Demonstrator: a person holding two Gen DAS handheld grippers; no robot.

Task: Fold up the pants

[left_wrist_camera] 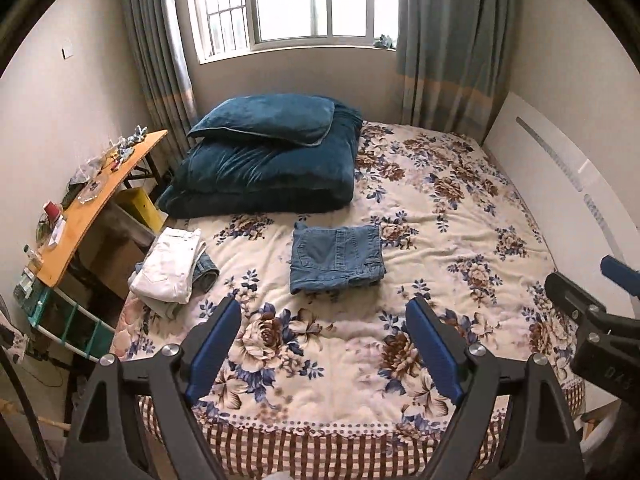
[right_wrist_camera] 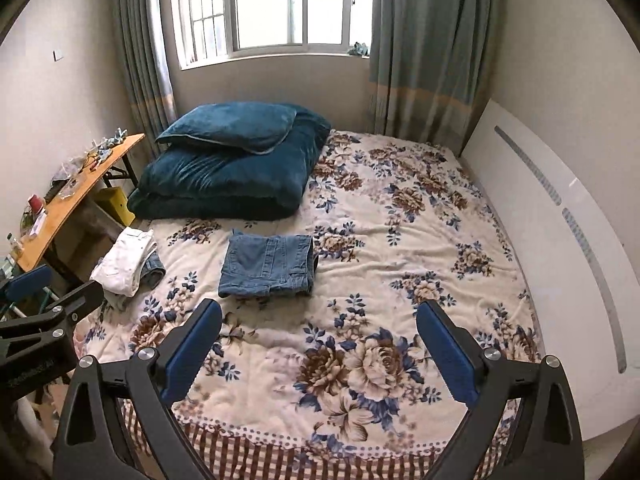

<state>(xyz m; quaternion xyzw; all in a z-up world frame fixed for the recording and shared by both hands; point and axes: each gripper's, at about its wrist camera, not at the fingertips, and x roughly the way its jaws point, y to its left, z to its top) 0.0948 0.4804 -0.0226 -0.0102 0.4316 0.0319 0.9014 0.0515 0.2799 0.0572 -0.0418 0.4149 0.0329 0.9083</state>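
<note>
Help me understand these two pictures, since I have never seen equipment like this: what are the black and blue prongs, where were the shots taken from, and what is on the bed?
No robot here: a person holds a two-finger gripper in each hand, each with a camera looking along its fingers. One picture comes from the left gripper, the other from the right gripper. Both stand open and hold nothing. On the floral bedspread lie folded blue jeans. Near the bed's left edge sits a pile of folded pants, a white pair on top. A dark blue pillow rests on a folded dark blue quilt. A cluttered wooden table stands beside the bed.
</note>
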